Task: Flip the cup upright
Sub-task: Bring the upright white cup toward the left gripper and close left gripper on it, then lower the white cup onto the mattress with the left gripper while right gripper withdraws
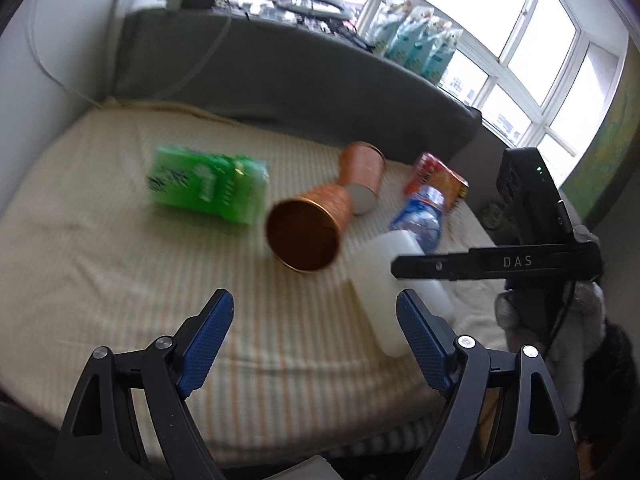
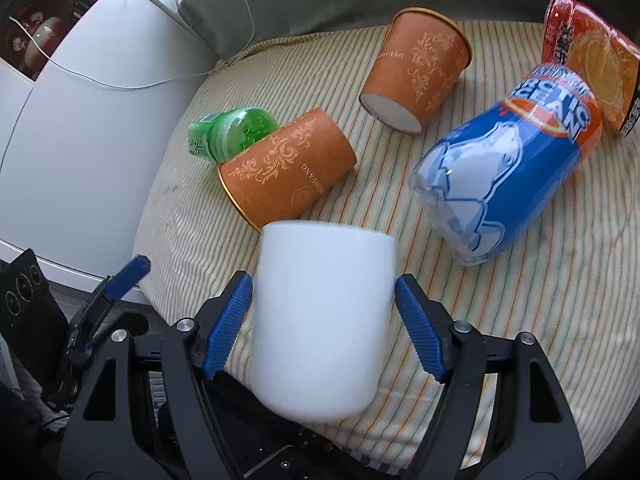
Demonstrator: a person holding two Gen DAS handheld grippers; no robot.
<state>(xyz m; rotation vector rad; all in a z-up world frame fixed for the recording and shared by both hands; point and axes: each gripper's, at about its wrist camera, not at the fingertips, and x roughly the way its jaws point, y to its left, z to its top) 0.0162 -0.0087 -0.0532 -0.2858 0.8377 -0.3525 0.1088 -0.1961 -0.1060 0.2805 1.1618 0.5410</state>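
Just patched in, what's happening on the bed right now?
The right claw straddles a white cup near the mattress edge, its pads at the cup's sides; whether they are pressing is unclear. The left claw hangs open and empty. Two orange paper cups, a green bottle and a blue bottle lie on their sides on the striped mattress.

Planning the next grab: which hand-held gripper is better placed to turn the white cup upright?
Right. The right hand-held gripper already has the white cylindrical cup between its open blue fingers. The left hand-held gripper is open over bare striped bedding, beside the cup.
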